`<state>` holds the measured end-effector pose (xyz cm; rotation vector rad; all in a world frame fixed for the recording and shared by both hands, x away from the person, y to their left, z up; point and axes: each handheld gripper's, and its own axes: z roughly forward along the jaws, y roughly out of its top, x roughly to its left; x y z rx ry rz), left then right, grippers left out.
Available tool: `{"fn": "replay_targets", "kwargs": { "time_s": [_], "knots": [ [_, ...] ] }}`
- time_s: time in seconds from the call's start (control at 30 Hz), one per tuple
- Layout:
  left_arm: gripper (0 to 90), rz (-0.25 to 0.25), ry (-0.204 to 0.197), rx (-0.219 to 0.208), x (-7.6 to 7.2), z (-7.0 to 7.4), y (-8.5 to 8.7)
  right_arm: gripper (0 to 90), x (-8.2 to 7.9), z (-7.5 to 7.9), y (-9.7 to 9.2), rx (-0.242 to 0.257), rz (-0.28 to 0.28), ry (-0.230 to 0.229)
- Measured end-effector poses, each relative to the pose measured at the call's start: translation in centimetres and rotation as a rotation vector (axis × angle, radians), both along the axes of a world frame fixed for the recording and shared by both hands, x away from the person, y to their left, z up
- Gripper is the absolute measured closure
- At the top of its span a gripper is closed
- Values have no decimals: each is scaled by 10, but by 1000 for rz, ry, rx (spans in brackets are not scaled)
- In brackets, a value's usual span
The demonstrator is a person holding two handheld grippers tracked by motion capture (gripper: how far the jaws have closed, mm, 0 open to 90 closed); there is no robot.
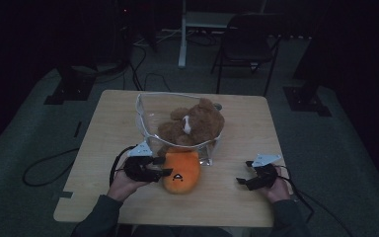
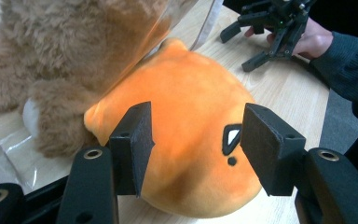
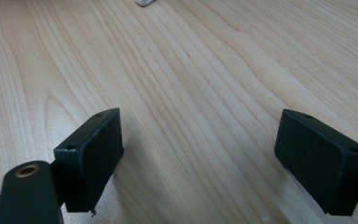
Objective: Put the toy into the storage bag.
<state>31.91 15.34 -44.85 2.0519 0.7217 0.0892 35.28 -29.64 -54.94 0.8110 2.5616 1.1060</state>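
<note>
Black jaws of the left gripper (image 2: 193,149) stand half spread astride the orange plush toy (image 2: 182,140), one pad on each flank. Whether the pads already press the fabric cannot be told; it reads as a grasp being set rather than a lift.

Item: orange plush toy, round, with a small black-and-white face mark. It lies on the table (image 1: 103,123) just in front of the clear bag (image 1: 148,121), its far end touching the bag's mouth.

Item: clear bag, soft plastic with a white rim, lying toward the middle of the table, mouth turned to the person. Contents: a brown teddy bear (image 1: 192,126), already inside and pressed against the bag's wall.

Item: right gripper (image 1: 256,177), well to the right of the bag, held low over bare wood. Jaws spread wide with nothing between them.

Progress, as judged: the work appears to be packing soft toys into the bag. The bear is in. The orange toy remains outside, so gripping it, lifting it and pushing it through the mouth are left. The idle gripper may be needed to hold the mouth wide.

Surface: square table of pale wood grain, lying bare around the bag.

Room: dim, with grey carpet. Behind the bag, beyond the table's far edge, stands a dark folding chair (image 1: 249,44). Black cables (image 1: 44,170) trail across the floor left of the table.
</note>
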Motion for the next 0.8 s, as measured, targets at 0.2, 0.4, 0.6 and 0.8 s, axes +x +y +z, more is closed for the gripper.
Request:
{"fn": "replay_targets", "kwargs": {
  "time_s": [0.2, 0.4, 0.6, 0.8],
  "knots": [
    [479, 14, 9, 6, -3, -6, 6, 146, 0, 0, 0, 0, -1, 0],
    [502, 45, 36, 8, -2, -14, 16, 146, 0, 0, 0, -1, -1, 1],
    [491, 61, 49, 49, -1, -21, 12, 146, 0, 0, 0, 0, -1, 0],
    [466, 57, 67, 65, 0, -28, 4, 146, 0, 0, 0, 0, -1, 0]
  ]
}}
